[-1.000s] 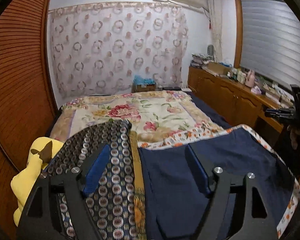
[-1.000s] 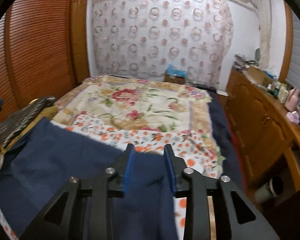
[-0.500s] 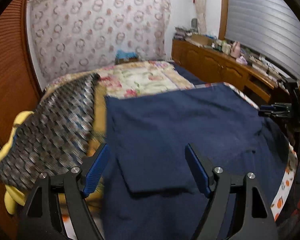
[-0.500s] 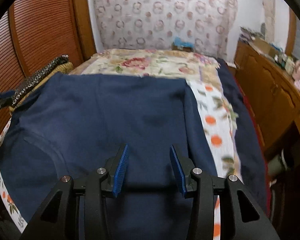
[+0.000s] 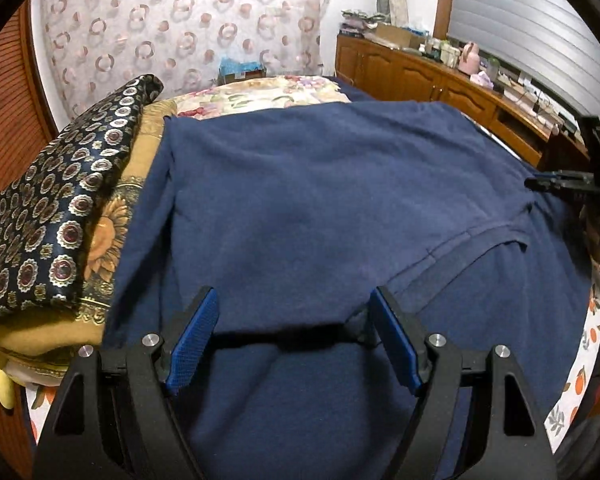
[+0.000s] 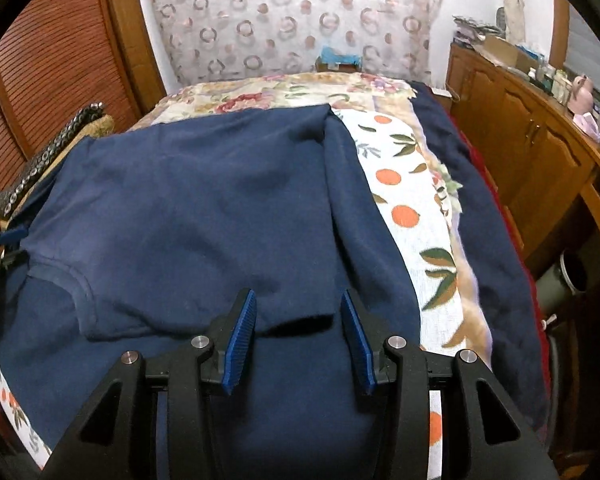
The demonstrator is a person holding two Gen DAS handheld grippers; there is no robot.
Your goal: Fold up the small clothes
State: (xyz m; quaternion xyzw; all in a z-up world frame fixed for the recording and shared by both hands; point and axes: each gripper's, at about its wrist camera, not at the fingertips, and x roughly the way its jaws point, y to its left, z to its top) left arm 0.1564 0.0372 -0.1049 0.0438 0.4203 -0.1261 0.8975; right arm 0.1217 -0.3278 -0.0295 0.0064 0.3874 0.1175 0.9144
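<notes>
A navy shirt [image 5: 320, 200] lies spread on the bed, directly ahead of and beneath both grippers, with one layer already doubled over so that its free edge runs crosswise just in front of the fingertips. The left gripper [image 5: 294, 312] hovers over that edge with its jaws spread wide and nothing between them; the right gripper [image 6: 296, 312] is likewise released, its jaws parted and empty above the same edge. Judging by this, one fold has been laid and let go, and the next fold has not yet begun. To the left gripper's left sits a stack of patterned cloth [image 5: 56, 216], touching the shirt's side; to the right gripper's right the orange-print sheet [image 6: 404, 200] shows bare. The next move likely calls for each gripper to drop to a side or corner of the shirt, pinch through both layers, and carry them across evenly so the fold stays square.
</notes>
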